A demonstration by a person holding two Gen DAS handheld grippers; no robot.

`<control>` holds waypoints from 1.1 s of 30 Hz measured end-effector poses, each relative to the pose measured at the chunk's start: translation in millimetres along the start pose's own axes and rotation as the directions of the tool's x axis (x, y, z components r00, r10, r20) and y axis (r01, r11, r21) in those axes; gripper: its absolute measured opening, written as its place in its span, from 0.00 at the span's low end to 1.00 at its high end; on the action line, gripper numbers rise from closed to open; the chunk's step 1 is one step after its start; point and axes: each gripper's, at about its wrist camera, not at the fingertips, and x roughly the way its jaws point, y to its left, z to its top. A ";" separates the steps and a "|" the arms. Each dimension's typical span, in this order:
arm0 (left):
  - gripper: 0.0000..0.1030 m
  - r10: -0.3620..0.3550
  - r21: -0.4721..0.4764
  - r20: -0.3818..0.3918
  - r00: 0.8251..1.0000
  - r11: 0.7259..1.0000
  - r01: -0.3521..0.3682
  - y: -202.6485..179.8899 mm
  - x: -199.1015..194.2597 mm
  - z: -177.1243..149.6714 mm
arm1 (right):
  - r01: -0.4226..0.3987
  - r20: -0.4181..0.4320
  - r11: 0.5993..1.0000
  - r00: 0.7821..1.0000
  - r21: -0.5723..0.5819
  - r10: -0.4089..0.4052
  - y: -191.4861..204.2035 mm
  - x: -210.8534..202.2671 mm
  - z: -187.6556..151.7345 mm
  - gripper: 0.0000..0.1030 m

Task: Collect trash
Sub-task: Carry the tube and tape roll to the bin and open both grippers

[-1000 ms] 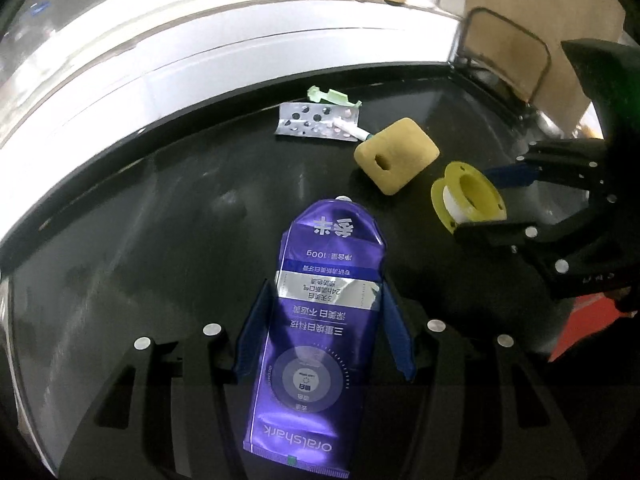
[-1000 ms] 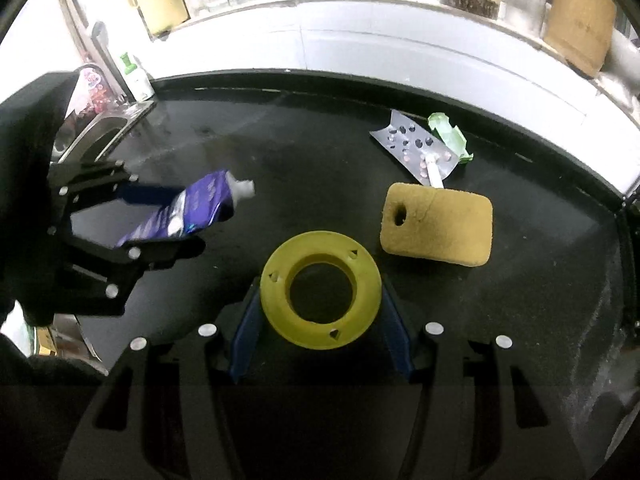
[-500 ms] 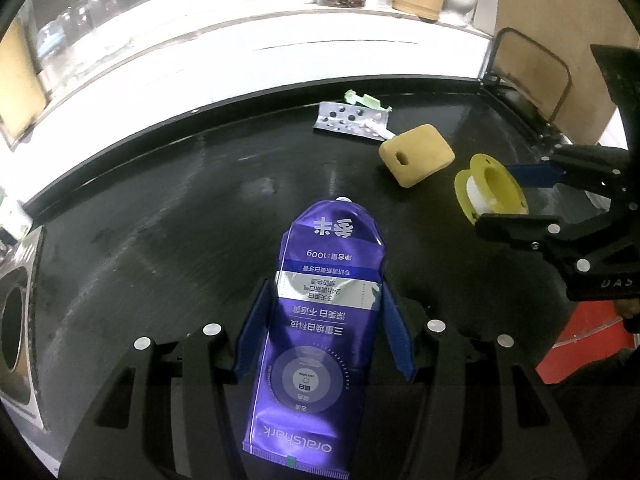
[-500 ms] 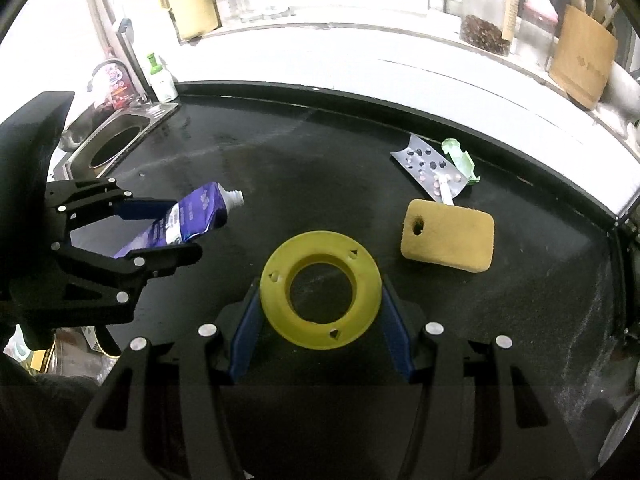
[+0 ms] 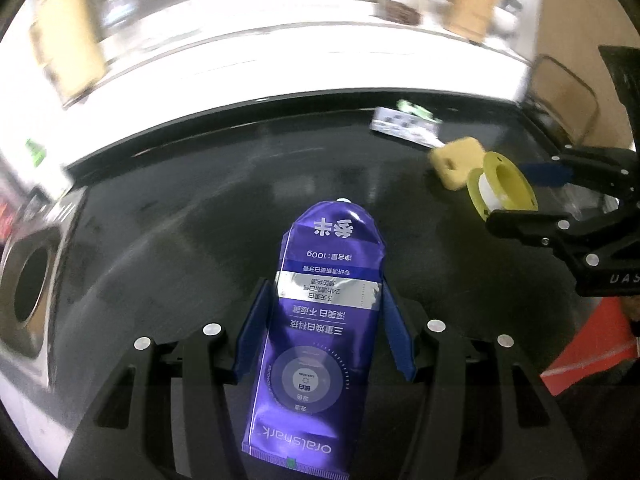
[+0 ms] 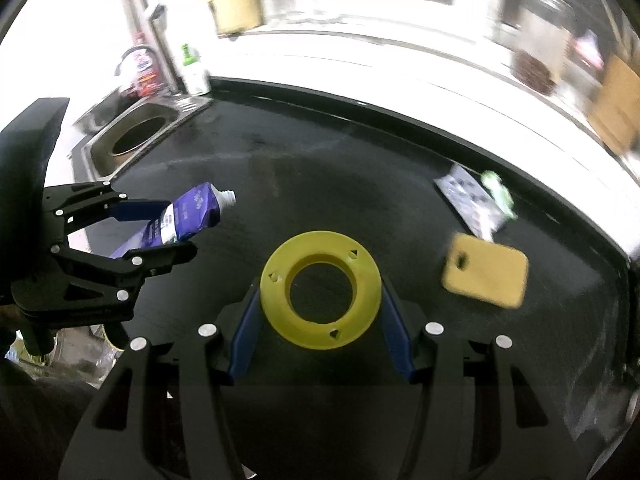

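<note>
My left gripper (image 5: 326, 300) is shut on a purple toothpaste tube (image 5: 320, 320) and holds it above the black counter (image 5: 180, 216). It also shows in the right wrist view (image 6: 160, 226) at the left, with the tube (image 6: 188, 220). My right gripper (image 6: 320, 300) is shut on a yellow tape spool (image 6: 320, 288), also seen in the left wrist view (image 5: 502, 186). A yellow sponge (image 6: 486, 274), a blister pack (image 6: 470, 200) and a green scrap (image 6: 498, 192) lie on the counter at the right.
A sink with a round drain (image 6: 136, 140) sits at the counter's left end, with a faucet and bottles (image 6: 192, 68) behind it. Jars and a brown holder (image 5: 468, 16) stand on the white ledge. A red-orange object (image 5: 592, 344) lies below at the right.
Both grippers have pulled back and risen from the counter with their objects. The sponge and blister pack look smaller and farther off, and the sink has come into view.
</note>
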 end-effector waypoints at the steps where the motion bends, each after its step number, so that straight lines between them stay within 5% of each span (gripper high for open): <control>1: 0.52 0.022 -0.034 0.003 1.000 0.999 -0.022 12.2 -5.9 -7.0 | -0.009 -0.001 1.000 1.000 -0.011 0.009 6.9 2.3 3.4 0.53; 6: 0.52 0.160 -0.201 0.008 0.987 0.967 -0.155 71.8 -40.9 -50.4 | -0.130 -0.034 0.980 0.991 -0.148 0.126 81.6 33.7 36.7 0.53; 9: 0.52 0.261 -0.303 -0.019 0.965 0.919 -0.254 112.6 -66.2 -90.9 | -0.232 -0.073 0.945 0.973 -0.233 0.221 138.1 53.9 54.1 0.53; 12: 0.52 0.338 -0.413 -0.064 0.939 0.847 -0.333 151.5 -90.8 -140.1 | -0.347 -0.131 0.879 0.938 -0.327 0.321 206.7 72.6 66.4 0.53; 16: 0.51 0.386 -0.568 -0.163 0.908 0.716 -0.406 198.1 -114.4 -215.6 | -0.491 -0.246 0.747 0.871 -0.448 0.425 312.4 96.6 71.6 0.53; 18: 0.51 0.393 -0.604 -0.194 0.899 0.675 -0.425 210.1 -121.0 -240.0 | -0.541 -0.302 0.688 0.841 -0.484 0.449 357.6 108.5 68.6 0.53; 24: 0.52 0.368 -0.690 -0.262 0.892 0.574 -0.440 236.9 -118.0 -311.6 | -0.628 -0.451 0.589 0.777 -0.509 0.440 451.8 150.1 51.3 0.53; 33: 0.52 0.311 -0.767 -0.288 0.906 0.491 -0.413 262.7 -89.2 -368.3 | -0.647 -0.570 0.536 0.752 -0.543 0.331 528.0 207.1 22.1 0.53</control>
